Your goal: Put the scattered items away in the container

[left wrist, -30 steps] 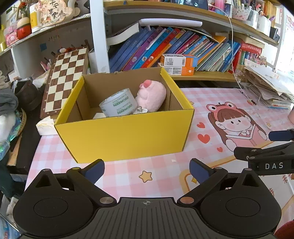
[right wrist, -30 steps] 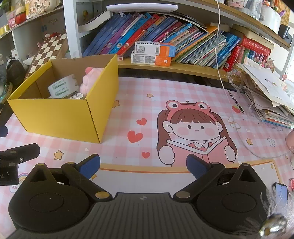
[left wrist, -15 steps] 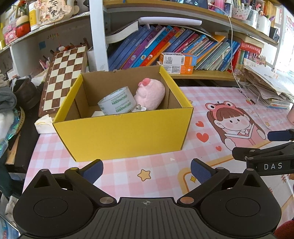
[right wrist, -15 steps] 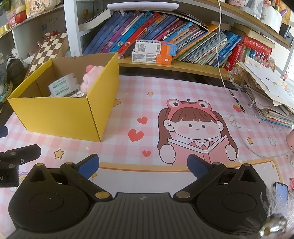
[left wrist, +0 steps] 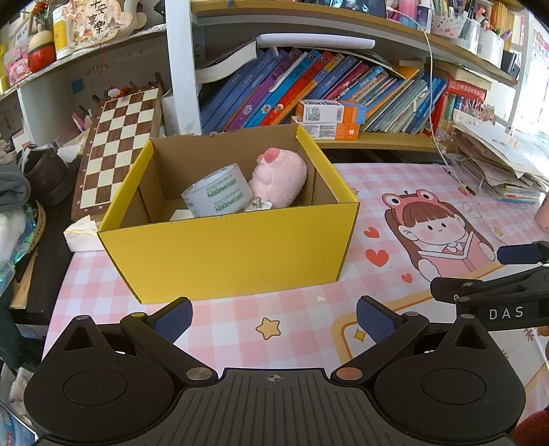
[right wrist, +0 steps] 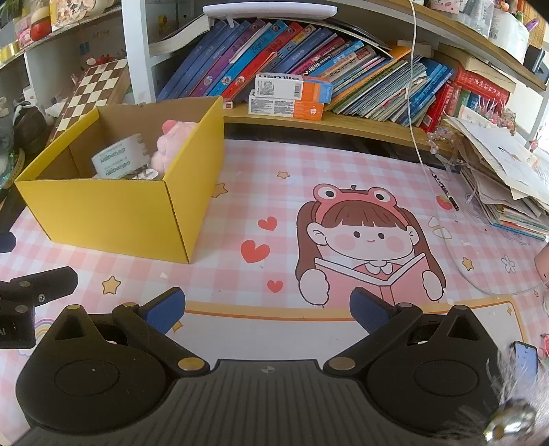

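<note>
Inside yellow box: tape roll, pink plush.

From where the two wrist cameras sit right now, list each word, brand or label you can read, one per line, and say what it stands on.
"DAS": white letters on the right gripper, seen from the left wrist view.
"DELIPUZEN", roughly: green print, upside down, on the tape roll in the yellow box; spelling uncertain.
Stacked cartons on the shelf: top brand word too blurred.
Book spines and wooden sign: characters too small to read.

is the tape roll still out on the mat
No, the tape roll sits inside the yellow box beside the pink plush toy.
</note>
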Demonstrator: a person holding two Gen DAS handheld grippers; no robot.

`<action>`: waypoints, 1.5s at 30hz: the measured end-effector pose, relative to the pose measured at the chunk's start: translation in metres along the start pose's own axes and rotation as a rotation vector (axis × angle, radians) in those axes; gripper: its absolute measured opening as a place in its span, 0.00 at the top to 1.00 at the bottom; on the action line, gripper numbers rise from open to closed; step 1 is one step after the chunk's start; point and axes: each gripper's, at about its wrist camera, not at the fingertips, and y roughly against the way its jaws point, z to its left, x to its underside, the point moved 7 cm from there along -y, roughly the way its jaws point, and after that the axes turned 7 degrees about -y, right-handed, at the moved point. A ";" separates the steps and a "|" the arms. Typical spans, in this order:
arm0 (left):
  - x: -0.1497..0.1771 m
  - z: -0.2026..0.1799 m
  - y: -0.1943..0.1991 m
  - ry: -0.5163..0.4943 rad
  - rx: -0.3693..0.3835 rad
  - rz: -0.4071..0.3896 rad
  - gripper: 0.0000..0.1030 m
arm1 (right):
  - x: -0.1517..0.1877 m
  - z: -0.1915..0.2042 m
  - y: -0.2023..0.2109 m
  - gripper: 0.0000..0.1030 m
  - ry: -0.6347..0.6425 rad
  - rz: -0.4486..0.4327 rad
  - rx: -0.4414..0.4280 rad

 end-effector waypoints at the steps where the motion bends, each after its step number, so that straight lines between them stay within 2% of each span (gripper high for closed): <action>1: 0.000 0.000 0.000 0.000 0.001 -0.001 0.00 | 0.000 0.000 0.000 0.00 0.000 0.000 0.000; 45: 0.001 -0.002 -0.002 0.003 -0.003 0.003 0.00 | 0.003 0.004 -0.004 0.00 0.015 0.019 -0.006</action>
